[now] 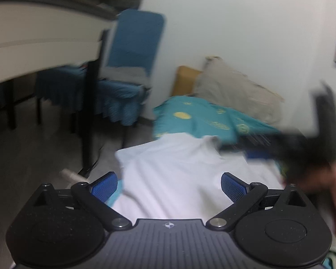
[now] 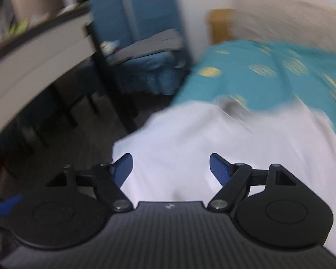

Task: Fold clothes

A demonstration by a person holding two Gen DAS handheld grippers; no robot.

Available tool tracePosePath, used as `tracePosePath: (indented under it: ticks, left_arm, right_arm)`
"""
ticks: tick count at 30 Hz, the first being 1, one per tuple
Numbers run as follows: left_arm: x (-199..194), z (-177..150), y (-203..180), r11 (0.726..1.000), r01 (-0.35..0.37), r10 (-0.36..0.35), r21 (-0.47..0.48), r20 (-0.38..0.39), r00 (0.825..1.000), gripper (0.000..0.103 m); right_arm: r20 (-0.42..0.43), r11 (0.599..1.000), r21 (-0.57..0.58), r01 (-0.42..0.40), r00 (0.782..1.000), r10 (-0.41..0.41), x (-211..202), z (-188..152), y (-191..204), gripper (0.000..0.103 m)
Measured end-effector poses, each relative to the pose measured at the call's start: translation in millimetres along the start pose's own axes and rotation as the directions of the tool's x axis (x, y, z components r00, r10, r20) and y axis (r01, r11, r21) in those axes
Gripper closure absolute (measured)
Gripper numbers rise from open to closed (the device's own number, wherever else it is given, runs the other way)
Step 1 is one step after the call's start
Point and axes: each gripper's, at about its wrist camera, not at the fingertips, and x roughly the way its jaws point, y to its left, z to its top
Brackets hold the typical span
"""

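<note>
A white garment [image 1: 172, 174] lies spread on a bed with a teal sheet [image 1: 201, 116] patterned in yellow. My left gripper [image 1: 169, 187] hovers over the garment's near part, open, with nothing between its blue pads. The right gripper [image 1: 302, 148] shows as a dark blur at the right of the left wrist view, over the garment's far right side, with a hand [image 1: 331, 192] behind it. In the right wrist view the right gripper [image 2: 170, 170] is open above the white garment [image 2: 212, 148], empty. Both views are motion-blurred.
A blue-covered chair [image 1: 127, 71] stands left of the bed, beside a white table [image 1: 33, 42] with black legs. A beige pillow [image 1: 235, 89] leans on the white wall at the bed's head. Dark floor [image 1: 44, 157] lies left of the bed.
</note>
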Motion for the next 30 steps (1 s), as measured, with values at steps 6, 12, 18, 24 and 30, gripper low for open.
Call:
tracePosePath:
  ticks: [6, 12, 18, 24, 30]
  left_arm:
    - [32.7, 2.0, 49.8, 0.985, -0.118, 0.114, -0.129, -0.037, 0.993, 0.004]
    - [44.2, 8.5, 89.2, 0.945, -0.215, 0.212, -0.246, -0.039, 0.976, 0.005]
    - [43.4, 7.8, 98.6, 0.934, -0.233, 0.229, -0.273, -0.046, 0.972, 0.005]
    - [37.2, 6.0, 92.4, 0.936, -0.240, 0.244, -0.258, -0.016, 0.970, 0.005]
    - [18.1, 4.2, 78.0, 0.948, -0.212, 0.236, -0.239, 0.075, 0.969, 0.005]
  right_arm:
    - [-0.127, 0.976, -0.217, -0.010, 0.992, -0.018, 139.2, 57.4, 79.2, 0.027]
    - [-0.305, 0.914, -0.405, -0.016, 0.945, -0.118, 232.5, 40.2, 136.3, 0.026]
    - [-0.319, 0.801, -0.596, 0.057, 0.899, -0.301, 263.0, 4.3, 164.9, 0.043]
    - [-0.191, 0.807, -0.559, 0.191, 0.917, -0.349, 224.9, 13.0, 153.2, 0.095]
    - [-0.029, 0.905, -0.323, 0.278, 0.953, -0.302, 133.1, 30.5, 105.2, 0.096]
